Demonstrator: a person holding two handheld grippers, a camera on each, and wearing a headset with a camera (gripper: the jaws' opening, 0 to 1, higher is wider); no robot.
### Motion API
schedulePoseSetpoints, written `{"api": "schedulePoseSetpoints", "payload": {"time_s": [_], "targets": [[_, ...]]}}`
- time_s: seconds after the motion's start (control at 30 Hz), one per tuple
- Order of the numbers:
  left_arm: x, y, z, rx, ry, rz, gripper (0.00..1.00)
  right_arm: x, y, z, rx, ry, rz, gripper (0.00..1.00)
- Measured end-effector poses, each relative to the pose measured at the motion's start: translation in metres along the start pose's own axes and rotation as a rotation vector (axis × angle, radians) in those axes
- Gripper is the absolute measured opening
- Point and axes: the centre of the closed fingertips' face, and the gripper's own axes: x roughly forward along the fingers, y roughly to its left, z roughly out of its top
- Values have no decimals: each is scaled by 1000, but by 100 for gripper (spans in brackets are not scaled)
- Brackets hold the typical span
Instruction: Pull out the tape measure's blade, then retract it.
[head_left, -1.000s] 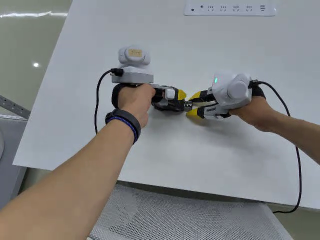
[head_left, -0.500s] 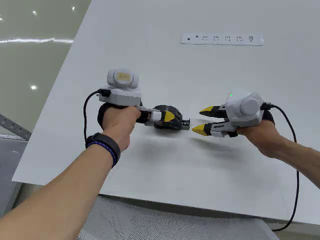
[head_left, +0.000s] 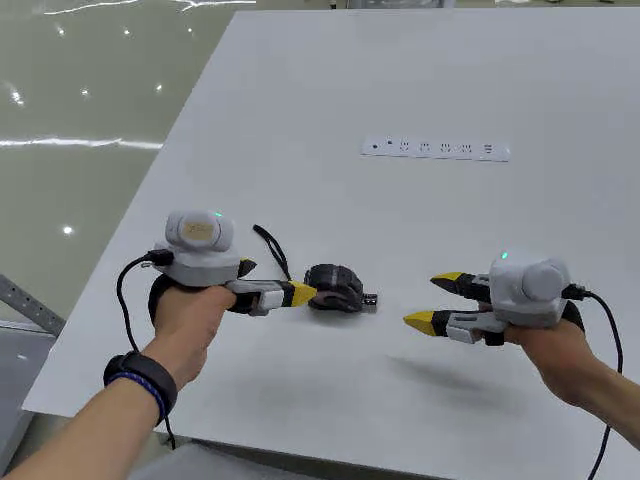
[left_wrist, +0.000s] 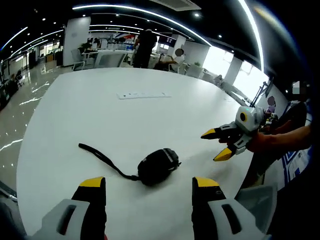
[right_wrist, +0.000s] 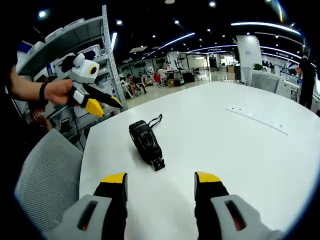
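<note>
L gripper (left_wrist: 149, 184) + R gripper (head_left: 434, 299): jaws wide apart, empty, tape measure (head_left: 335, 288) on table (head_left: 400, 80) between them, untouched.

Your left gripper (head_left: 296, 293) is just beside the tape (head_left: 335, 288) on the table (head_left: 400, 80); your right gripper (head_left: 432, 299) hovers apart, jaws spread.

The tape measure (head_left: 335, 288) has a matt black, rubbery-looking plastic case and a cord-like strap (head_left: 270, 250), the table (head_left: 400, 80) is smooth matt white, the left gripper (head_left: 300, 293) and right gripper (head_left: 433, 299) are smooth white plastic, and the floor (head_left: 80, 100) is glossy.
</note>
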Motion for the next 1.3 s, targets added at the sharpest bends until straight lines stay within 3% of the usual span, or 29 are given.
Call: {"api": "schedulePoseSetpoints", "payload": {"time_s": [0.27,0.63,0.93,1.3], "targets": [[-26,-1,-8,22,-59,-2,69,-31,4,8,37,-65,-50,59],[-51,2,-27,39,-98,11,74,-65,18,2,74,-108,-104,62],[-65,7,-30,19,-146,52,77,-75,28,-6,92,-105,-145,65],[-69,9,-41,6,-144,74,78,-67,48,-15,109,-82,-147,66]]}}
